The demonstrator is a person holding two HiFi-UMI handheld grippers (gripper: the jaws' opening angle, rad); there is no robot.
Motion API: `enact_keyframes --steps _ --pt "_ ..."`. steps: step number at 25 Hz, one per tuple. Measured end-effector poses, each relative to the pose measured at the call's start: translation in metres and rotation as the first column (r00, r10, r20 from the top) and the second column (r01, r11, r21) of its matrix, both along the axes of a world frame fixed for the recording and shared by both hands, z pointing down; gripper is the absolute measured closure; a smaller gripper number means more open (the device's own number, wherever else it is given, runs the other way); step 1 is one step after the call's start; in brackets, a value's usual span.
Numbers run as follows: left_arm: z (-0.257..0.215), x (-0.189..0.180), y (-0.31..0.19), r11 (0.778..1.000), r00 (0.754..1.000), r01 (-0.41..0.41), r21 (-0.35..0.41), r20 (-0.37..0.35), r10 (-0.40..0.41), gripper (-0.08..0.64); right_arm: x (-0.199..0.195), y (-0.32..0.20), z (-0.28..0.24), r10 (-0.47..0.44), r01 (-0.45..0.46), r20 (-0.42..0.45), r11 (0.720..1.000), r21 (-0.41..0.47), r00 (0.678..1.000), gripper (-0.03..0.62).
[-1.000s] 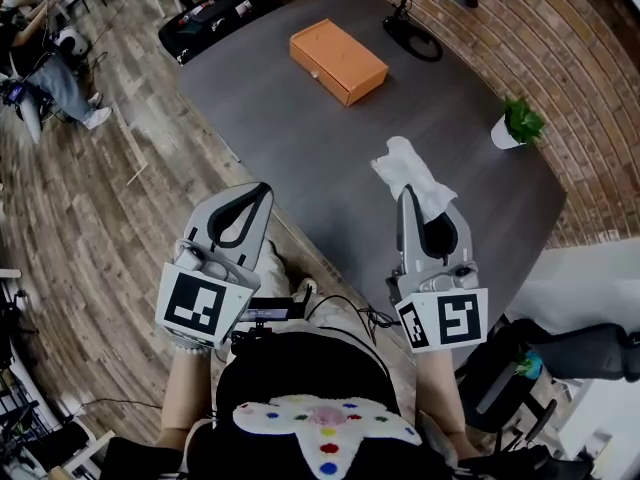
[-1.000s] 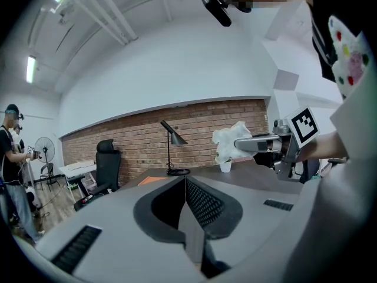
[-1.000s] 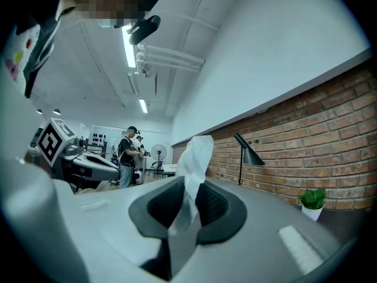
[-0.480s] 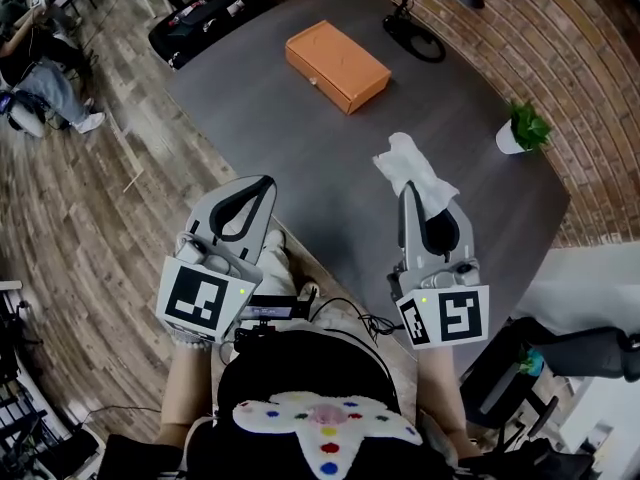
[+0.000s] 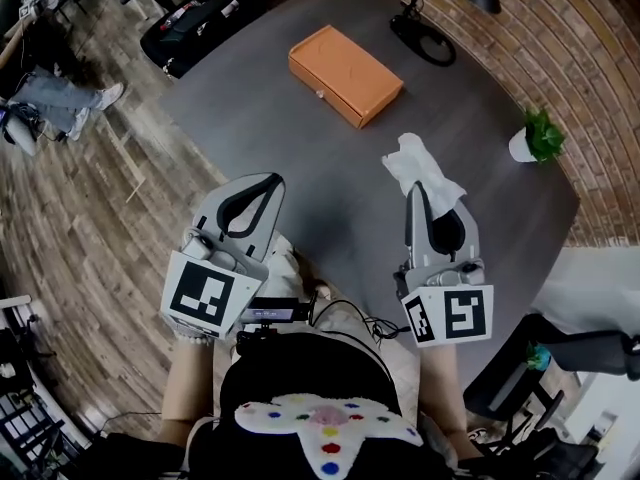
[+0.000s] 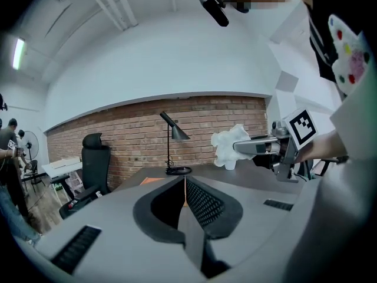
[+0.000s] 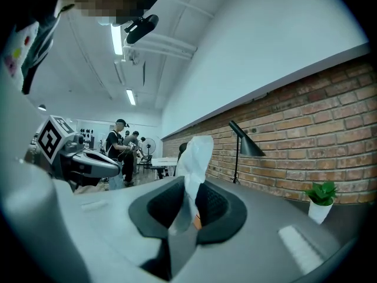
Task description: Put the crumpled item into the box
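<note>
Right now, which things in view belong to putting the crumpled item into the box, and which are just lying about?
Job in hand: crumpled white tissue, pinched in the right claw; orange box on the table.
Lying about: desk lamp; potted plant; left claw, shut on nothing.
</note>
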State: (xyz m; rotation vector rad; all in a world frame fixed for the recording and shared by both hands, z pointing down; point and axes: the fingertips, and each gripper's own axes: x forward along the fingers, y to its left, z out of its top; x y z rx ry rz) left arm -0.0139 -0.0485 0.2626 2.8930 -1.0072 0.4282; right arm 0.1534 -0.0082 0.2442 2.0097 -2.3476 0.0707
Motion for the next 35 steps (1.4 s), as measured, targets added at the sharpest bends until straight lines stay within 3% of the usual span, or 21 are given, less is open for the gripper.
enact_keyframes --steps 10,16,26,35 --pt "0.027 0.007 -0.064 0.994 0.995 -0.095 -0.059 0.001 0.096 0.535 -0.010 -0.054 0.013 0.046 -0.045 0.006 0.998 -0.039 0.999 0.541" --pt "0.052 0.017 -0.102 0.986 0.989 -0.142 -0.083 0.033 0.145 0.474 -0.005 -0.080 0.027 0.095 -0.094 0.011 0.993 -0.068 0.995 0.541" --pt "0.089 0.036 -0.149 0.971 0.972 -0.206 -0.123 0.085 0.217 0.466 0.005 -0.114 0.048 0.153 -0.151 0.008 0.983 -0.106 0.988 0.541" --pt "0.127 0.052 -0.188 0.967 0.976 -0.189 -0.172 0.074 0.204 0.462 0.009 -0.137 0.065 0.167 -0.164 0.016 0.978 -0.130 0.986 0.541"
